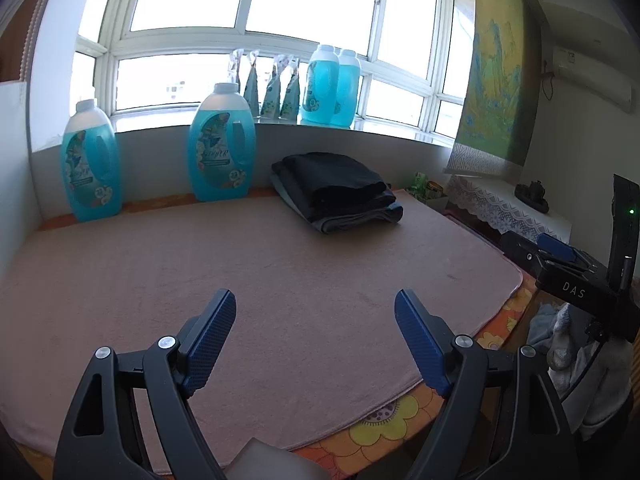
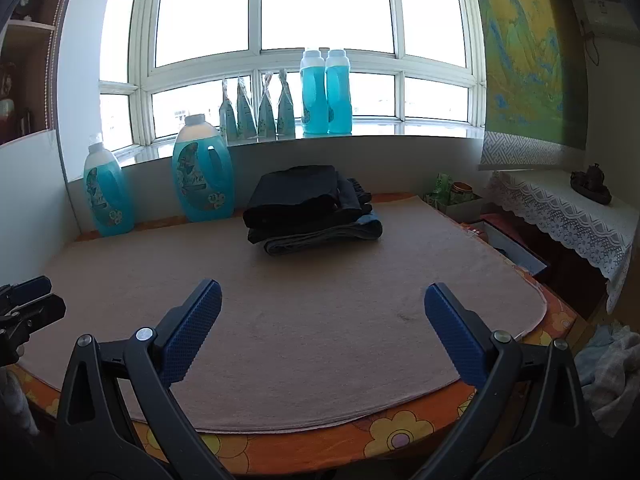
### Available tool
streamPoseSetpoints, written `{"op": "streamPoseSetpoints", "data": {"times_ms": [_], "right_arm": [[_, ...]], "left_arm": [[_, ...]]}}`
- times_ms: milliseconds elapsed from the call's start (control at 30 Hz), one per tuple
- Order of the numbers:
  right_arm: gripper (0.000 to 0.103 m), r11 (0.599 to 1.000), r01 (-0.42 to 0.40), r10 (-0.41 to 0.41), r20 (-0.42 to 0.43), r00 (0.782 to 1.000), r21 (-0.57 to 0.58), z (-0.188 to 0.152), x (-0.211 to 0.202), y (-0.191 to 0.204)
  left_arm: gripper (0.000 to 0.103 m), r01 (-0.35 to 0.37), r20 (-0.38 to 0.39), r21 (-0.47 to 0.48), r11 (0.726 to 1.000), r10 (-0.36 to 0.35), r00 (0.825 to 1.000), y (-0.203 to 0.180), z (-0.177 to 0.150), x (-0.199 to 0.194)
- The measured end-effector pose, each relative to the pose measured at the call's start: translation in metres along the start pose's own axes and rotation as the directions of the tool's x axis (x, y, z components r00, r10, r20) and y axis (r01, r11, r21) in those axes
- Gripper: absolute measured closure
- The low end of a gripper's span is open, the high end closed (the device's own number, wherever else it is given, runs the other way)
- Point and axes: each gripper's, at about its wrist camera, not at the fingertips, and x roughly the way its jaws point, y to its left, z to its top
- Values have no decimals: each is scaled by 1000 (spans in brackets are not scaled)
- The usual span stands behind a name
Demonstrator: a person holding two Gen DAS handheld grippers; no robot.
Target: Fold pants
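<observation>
A stack of folded dark pants [image 1: 340, 192] lies at the far side of the pink mat [image 1: 240, 272], a black pair on top and a grey-blue one beneath; it also shows in the right wrist view [image 2: 316, 208]. My left gripper [image 1: 316, 308] is open and empty, held above the mat's near part. My right gripper [image 2: 324, 300] is open and empty above the mat [image 2: 320, 340] too. The right gripper's body shows at the right edge of the left wrist view [image 1: 560, 264], and the left gripper's tip shows at the left edge of the right wrist view [image 2: 28, 300].
Two blue detergent bottles [image 1: 222, 148] stand on the table against the back wall, left of the pants. More bottles and pouches [image 2: 324, 96] stand on the windowsill. A pile of light clothes [image 2: 608, 368] lies low at the right. A lace-covered shelf [image 2: 560, 208] stands at the right.
</observation>
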Motion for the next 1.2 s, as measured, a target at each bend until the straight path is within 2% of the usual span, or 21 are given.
{"op": "streamPoseSetpoints", "data": {"times_ms": [200,1200], "right_arm": [[0,1000,-4,4,-4,1000,7,0,3,0],[0,1000,-15,16,-18,1000,16,-3,14,3]], "left_arm": [[21,-19,-32,-21,1000,19,999,3,-5,4],[21,-61,-29,-13,998,61,998,2,0,6]]}}
